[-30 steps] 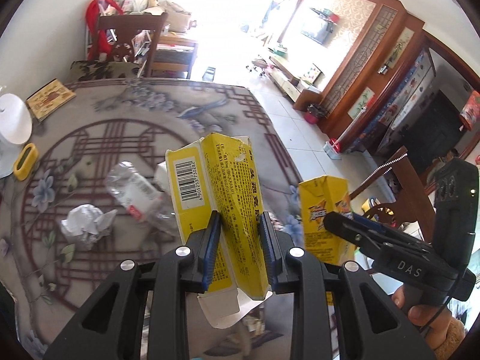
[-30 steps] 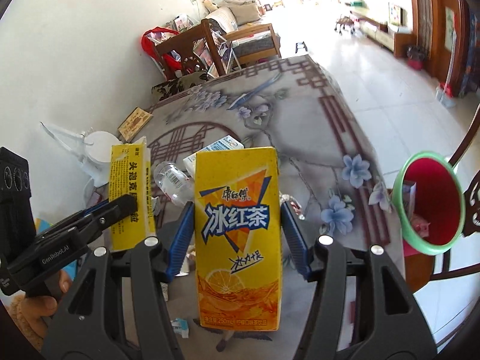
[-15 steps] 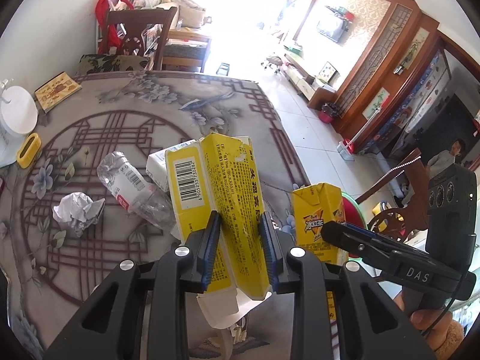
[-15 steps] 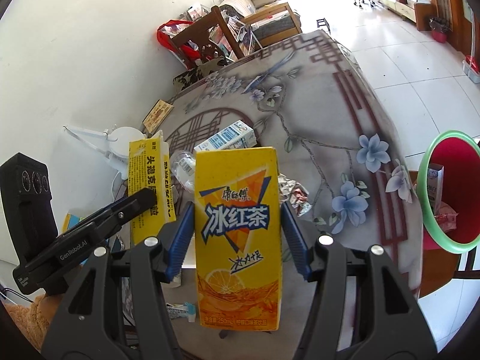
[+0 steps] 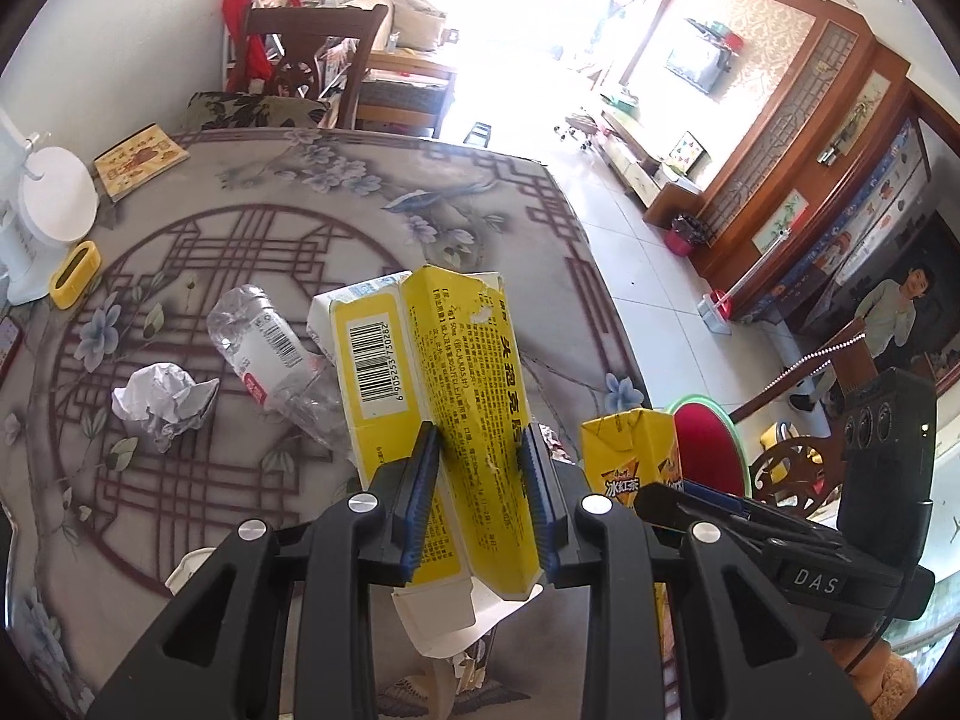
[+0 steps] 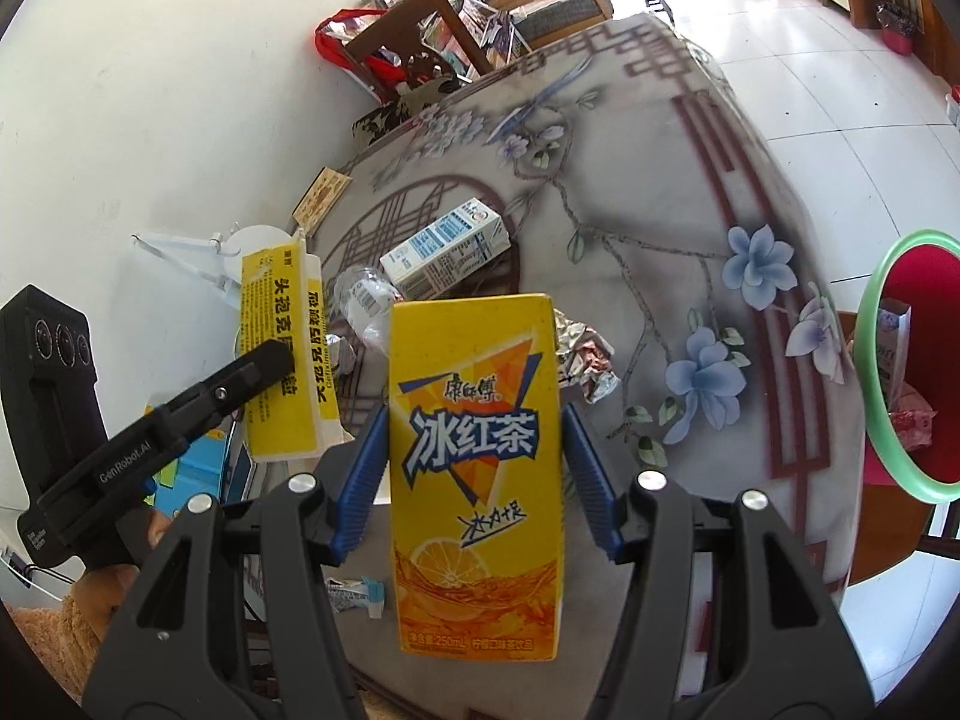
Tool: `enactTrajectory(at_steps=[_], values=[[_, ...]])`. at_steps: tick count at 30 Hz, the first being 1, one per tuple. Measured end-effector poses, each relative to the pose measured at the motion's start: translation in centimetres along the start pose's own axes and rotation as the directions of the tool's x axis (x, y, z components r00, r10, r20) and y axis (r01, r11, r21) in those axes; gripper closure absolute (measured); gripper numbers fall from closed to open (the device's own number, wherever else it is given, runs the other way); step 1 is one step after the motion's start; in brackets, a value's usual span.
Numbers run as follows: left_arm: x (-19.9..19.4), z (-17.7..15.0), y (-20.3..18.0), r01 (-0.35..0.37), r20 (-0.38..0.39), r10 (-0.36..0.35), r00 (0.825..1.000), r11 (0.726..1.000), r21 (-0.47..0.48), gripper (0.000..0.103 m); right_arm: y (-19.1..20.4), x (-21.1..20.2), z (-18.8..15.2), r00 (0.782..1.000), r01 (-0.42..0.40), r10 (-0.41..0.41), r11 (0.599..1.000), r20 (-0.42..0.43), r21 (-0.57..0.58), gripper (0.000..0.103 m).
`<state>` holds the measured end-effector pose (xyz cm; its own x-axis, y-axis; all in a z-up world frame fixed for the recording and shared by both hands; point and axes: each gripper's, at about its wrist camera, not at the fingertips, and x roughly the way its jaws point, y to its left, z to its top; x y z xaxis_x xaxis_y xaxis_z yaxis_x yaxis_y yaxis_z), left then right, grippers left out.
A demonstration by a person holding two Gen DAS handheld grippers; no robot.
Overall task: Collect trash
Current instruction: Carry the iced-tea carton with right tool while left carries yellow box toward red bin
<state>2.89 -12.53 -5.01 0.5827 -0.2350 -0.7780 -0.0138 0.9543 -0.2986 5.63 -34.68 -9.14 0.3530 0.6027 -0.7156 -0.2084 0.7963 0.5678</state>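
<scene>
Trash was in both your grips above the counter (image 5: 528, 228): the left hand-held gripper (image 5: 480, 504) clamped a yellow box (image 5: 432, 372), the right hand-held gripper (image 6: 474, 474) an iced tea carton (image 6: 474, 468). The carrying step seemed underway; next, both needed releasing over the red bin (image 6: 918, 360).

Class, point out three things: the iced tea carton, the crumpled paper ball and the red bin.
iced tea carton (image 6: 474, 456), right wrist view, front label.
crumpled paper ball (image 5: 161, 401), left wrist view, its middle.
red bin (image 6: 918, 276), right wrist view, inner wall.
</scene>
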Motion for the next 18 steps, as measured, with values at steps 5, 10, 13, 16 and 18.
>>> enactTrajectory(at_steps=[5,10,13,16,18], values=[[0.21,0.01,0.09,-0.010,-0.004,0.010,1.000,1.000,-0.007,0.077,-0.25,0.39,0.08,1.000,-0.003,0.003,1.000,-0.012,0.002,0.047],[0.49,-0.01,-0.10,-0.007,-0.013,0.007,1.000,1.000,-0.006,0.077,-0.36,0.45,0.02,1.000,-0.006,0.006,1.000,-0.018,0.005,0.047],[0.54,0.03,-0.14,-0.008,-0.014,0.008,1.000,1.000,-0.005,0.077,-0.55,0.51,-0.04,1.000,-0.006,0.006,1.000,-0.020,0.009,0.047],[0.69,0.00,-0.17,-0.009,-0.017,0.009,1.000,1.000,-0.001,0.076,-0.80,0.38,-0.03,1.000,-0.001,0.001,1.000,-0.016,0.015,0.047],[0.86,0.02,-0.23,-0.008,-0.020,0.008,1.000,1.000,0.001,0.076,-1.03,0.33,0.00,1.000,0.003,-0.002,1.000,-0.016,0.018,0.047]])
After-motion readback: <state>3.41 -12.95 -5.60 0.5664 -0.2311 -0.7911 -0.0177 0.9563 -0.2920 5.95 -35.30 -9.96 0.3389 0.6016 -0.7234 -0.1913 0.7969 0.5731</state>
